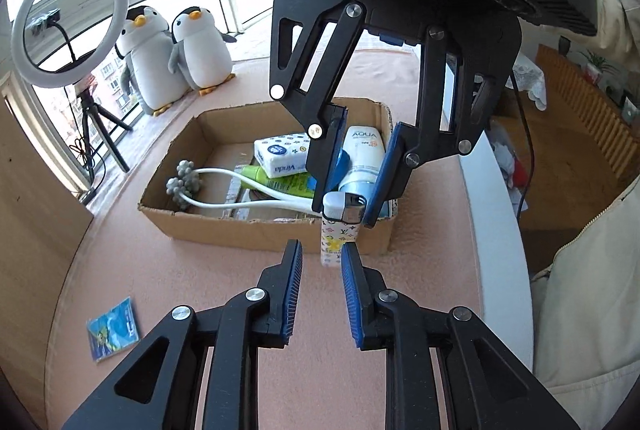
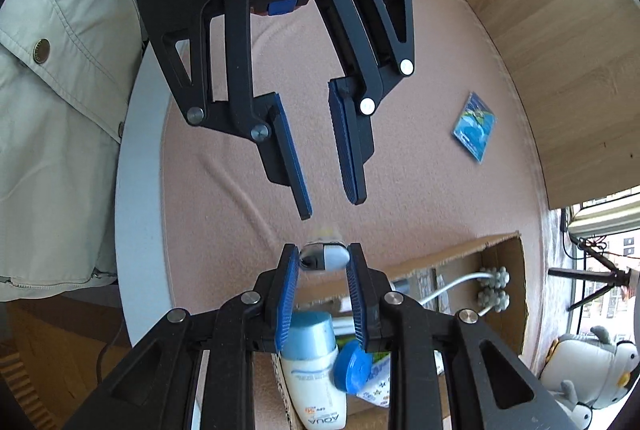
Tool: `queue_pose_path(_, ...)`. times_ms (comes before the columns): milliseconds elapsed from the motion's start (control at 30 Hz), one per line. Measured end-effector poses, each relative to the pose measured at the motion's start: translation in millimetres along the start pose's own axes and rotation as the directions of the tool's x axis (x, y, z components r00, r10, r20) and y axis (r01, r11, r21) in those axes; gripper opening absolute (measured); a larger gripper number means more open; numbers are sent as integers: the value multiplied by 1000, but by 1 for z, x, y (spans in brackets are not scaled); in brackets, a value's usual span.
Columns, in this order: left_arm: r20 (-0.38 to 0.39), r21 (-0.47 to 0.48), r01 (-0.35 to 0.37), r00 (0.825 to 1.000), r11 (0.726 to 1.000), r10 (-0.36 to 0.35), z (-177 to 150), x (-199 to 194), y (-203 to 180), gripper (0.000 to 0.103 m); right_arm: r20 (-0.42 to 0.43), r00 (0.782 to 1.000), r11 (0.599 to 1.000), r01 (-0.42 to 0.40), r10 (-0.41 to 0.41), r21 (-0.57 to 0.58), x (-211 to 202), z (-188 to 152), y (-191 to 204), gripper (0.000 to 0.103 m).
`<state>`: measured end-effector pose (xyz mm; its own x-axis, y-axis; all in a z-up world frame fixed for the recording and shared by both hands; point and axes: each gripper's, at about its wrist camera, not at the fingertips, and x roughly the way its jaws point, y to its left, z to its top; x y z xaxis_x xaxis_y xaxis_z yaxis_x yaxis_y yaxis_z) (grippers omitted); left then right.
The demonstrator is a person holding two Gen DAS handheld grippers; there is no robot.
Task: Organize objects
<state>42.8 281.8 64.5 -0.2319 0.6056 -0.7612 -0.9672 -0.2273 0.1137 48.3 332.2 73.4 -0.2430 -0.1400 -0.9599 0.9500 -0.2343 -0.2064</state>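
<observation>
While right tongs (image 2: 323, 258) clamp the lighter (image 1: 340, 226), left tongs (image 1: 321, 252) apart, empty.

Lighter (image 2: 325, 257) body perhaps mostly hidden behind right gripper (image 2: 323, 258) fingers

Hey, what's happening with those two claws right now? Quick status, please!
Right gripper clamps lighter by its top, at box edge. Left gripper open, holding nothing. Nothing in the way.

"AQUA" on tube (image 1: 362, 159); "Vinda" on tissue pack (image 1: 280, 157).
</observation>
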Motion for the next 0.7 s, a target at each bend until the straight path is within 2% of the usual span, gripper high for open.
queue_pose_path(200, -56, 2, 3, 998, 1000, -3, -10, 23, 8, 26, -10, 1000, 997, 19, -18, 77, -5, -27, -4, 17)
queue_pose_path(300, -59, -11, 14, 998, 1000, -14, -21, 31, 10, 27, -17, 1000, 994, 25, -23, 104, -2, -28, -3, 17)
queue_pose_path(400, -82, -28, 29, 996, 999, -31, -33, 39, 5, 32, -37, 999, 990, 28, -23, 135, 1, -30, -6, 17)
queue_pose_path(433, -88, -46, 36, 995, 998, -40, -38, 40, 3, 38, -33, 999, 989, 25, -20, 143, 0, -28, -5, 17)
queue_pose_path(500, -93, -104, 42, 994, 994, -51, -50, 42, -1, 57, -9, 1000, 986, 21, -20, 163, -1, -24, -4, 17)
queue_pose_path(533, -95, -144, 17, 995, 989, -31, -55, 44, -3, 72, 0, 1000, 983, 17, -17, 182, -2, -22, -4, 17)
queue_pose_path(567, -93, -188, -10, 996, 982, -8, -58, 47, -5, 79, 7, 1000, 981, 19, -21, 194, -5, -22, -3, 17)
queue_pose_path(633, -87, -283, -45, 996, 958, 21, -62, 55, -5, 79, 18, 999, 974, 36, -41, 222, -7, -23, -2, 17)
queue_pose_path(700, -103, -378, -104, 992, 920, 70, -63, 65, 0, 79, 24, 997, 964, 63, -71, 258, -9, -27, -3, 18)
